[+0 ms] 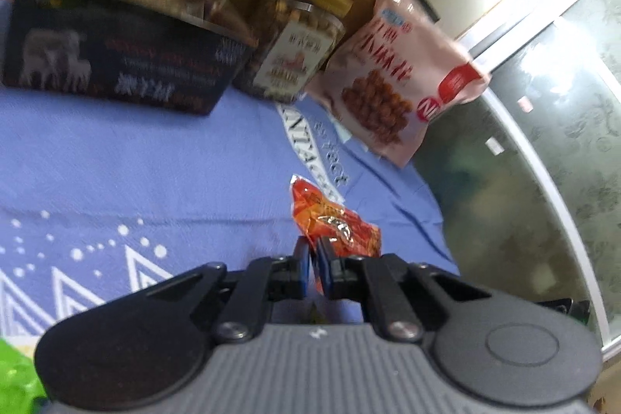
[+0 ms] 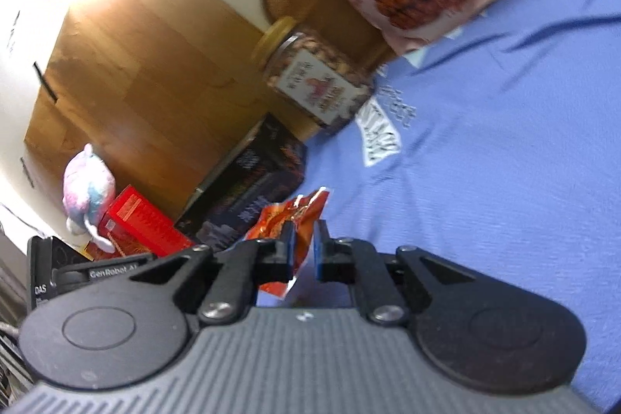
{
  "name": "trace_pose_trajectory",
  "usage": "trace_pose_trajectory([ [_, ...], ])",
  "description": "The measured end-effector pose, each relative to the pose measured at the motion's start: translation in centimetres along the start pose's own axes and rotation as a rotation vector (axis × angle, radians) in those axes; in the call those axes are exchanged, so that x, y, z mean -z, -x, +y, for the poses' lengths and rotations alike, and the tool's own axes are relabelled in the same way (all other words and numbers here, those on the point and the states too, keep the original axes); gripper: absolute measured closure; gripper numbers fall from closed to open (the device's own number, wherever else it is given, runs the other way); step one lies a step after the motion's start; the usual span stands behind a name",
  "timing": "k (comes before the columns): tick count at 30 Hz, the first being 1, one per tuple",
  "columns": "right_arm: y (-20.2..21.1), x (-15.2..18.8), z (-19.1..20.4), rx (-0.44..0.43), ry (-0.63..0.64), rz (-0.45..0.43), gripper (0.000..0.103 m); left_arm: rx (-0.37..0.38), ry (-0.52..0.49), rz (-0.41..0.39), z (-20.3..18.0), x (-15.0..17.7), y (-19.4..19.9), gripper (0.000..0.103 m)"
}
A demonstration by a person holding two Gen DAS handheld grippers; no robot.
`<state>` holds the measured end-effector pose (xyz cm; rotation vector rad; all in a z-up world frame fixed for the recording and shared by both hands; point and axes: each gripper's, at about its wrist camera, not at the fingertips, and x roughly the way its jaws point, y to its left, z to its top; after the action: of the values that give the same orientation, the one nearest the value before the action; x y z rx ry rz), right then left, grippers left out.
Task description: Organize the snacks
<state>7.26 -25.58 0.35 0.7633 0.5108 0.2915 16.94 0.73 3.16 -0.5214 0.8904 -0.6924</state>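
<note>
Both claws, left (image 1: 315,251) and right (image 2: 303,239), grip orange packets; dark box (image 1: 116,64) holds snack bags.

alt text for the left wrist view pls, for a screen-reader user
The left gripper is shut on a small orange-red snack packet above a blue patterned cloth. Behind stand a dark box filled with snacks, a yellow-lidded clear jar and a pink snack bag. The picture is motion-blurred.

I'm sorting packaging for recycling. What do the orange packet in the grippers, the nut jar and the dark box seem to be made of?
Orange packet: apparently glossy plastic or foil film; it crinkles and glints. Nut jar: clear, probably plastic, since the nuts show through, with a yellow lid and paper-looking label. Dark box: seemingly printed cardboard with a matte finish and flat, folded walls.
</note>
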Motion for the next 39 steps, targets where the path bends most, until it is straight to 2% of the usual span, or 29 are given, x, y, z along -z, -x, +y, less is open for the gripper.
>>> trace_pose_trajectory([
  [11,-1.1,-0.3,3.5,-0.034,0.057,0.004,0.091,-0.004,-0.037,-0.081,-0.2,-1.6,4.1,0.097],
  [15,-3.4,-2.2,5.4,-0.062,0.096,0.016,0.091,-0.026,-0.038,-0.118,0.2,-4.4,5.1,0.097],
  [19,-7.5,-4.8,7.5,-0.095,0.160,0.030,0.091,-0.055,-0.037,-0.181,1.1,-8.3,6.4,0.097],
  [23,-12.6,-6.7,9.8,-0.127,0.219,0.047,0.091,-0.145,-0.045,-0.235,2.7,-11.9,6.5,0.097],
  [27,-17.4,-7.1,10.7,-0.107,0.283,0.055,0.088,-0.244,-0.039,-0.249,5.1,-14.4,5.0,0.097],
  [29,-19.8,-6.8,10.6,-0.108,0.294,0.096,0.087,-0.302,-0.033,-0.270,6.3,-15.0,4.3,0.088],
  [30,-20.7,-6.5,10.6,-0.088,0.306,0.118,0.081,-0.344,-0.023,-0.280,6.9,-15.2,4.1,0.078],
  [31,-21.1,-6.3,10.7,-0.059,0.321,0.119,0.071,-0.384,-0.009,-0.288,7.5,-15.2,4.1,0.075],
  [32,-20.9,-6.2,10.7,-0.040,0.334,0.105,0.071,-0.406,0.006,-0.294,8.0,-15.0,4.2,0.075],
  [34,-19.2,-6.3,10.4,-0.055,0.326,0.076,0.071,-0.394,0.020,-0.311,8.4,-14.2,5.2,0.075],
  [37,-15.4,-6.3,9.8,-0.061,0.313,0.049,0.071,-0.384,-0.018,-0.335,7.6,-12.3,7.5,0.073],
  [39,-12.9,-5.7,9.5,-0.077,0.292,0.066,0.071,-0.383,-0.041,-0.322,6.7,-10.5,9.0,0.072],
])
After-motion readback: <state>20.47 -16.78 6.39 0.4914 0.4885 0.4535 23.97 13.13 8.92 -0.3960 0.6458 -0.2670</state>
